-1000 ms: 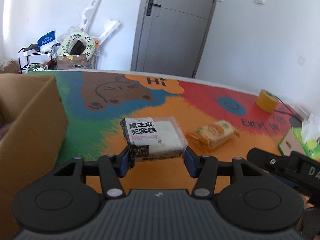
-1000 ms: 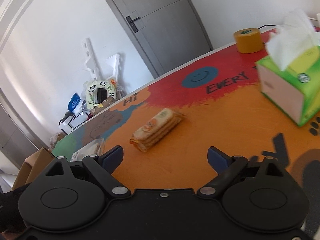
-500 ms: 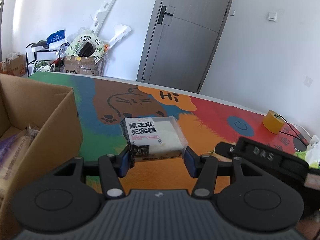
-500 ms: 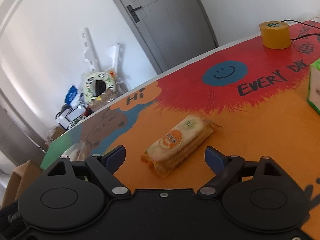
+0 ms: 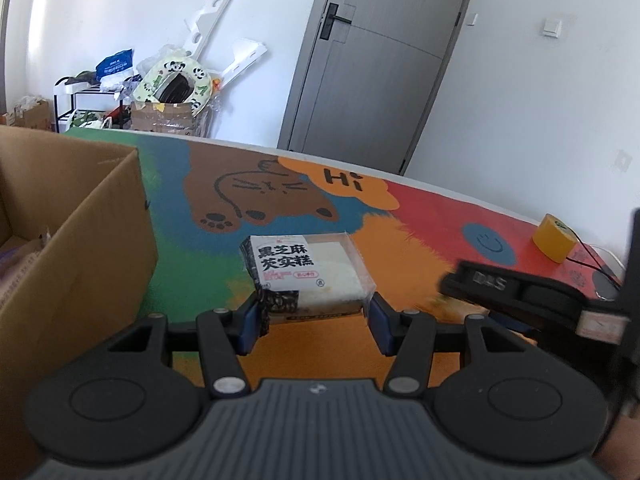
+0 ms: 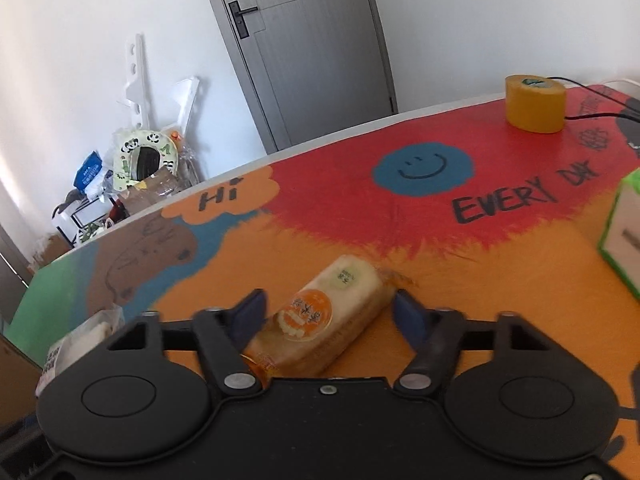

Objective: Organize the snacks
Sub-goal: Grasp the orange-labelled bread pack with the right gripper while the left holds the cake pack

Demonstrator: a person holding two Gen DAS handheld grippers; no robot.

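- We work over a table [image 5: 420,216] covered with a bright painted cloth: a brown cat, an orange "Hi" bubble, a blue smiley and "EVERY DAY" lettering.
- An open cardboard box [image 5: 80,248] stands at the table's left side, with packaged goods dimly visible inside it.
- Our left gripper [image 5: 316,316] is clamped on a clear-wrapped black sesame cake [image 5: 308,272], both blue pads pressed to its sides, just right of the box and lifted off the cloth.
- Our right gripper [image 6: 328,316] has just been closing; a wrapped sandwich-biscuit pack [image 6: 324,320] lies slantwise on the orange patch between its jaws. The left pad sits against the pack, but we cannot tell whether the right pad touches it.
- A green tissue box [image 6: 624,240] shows at the right edge.
- A roll of yellow tape [image 6: 534,104] stands at the far right, well apart from the snacks.
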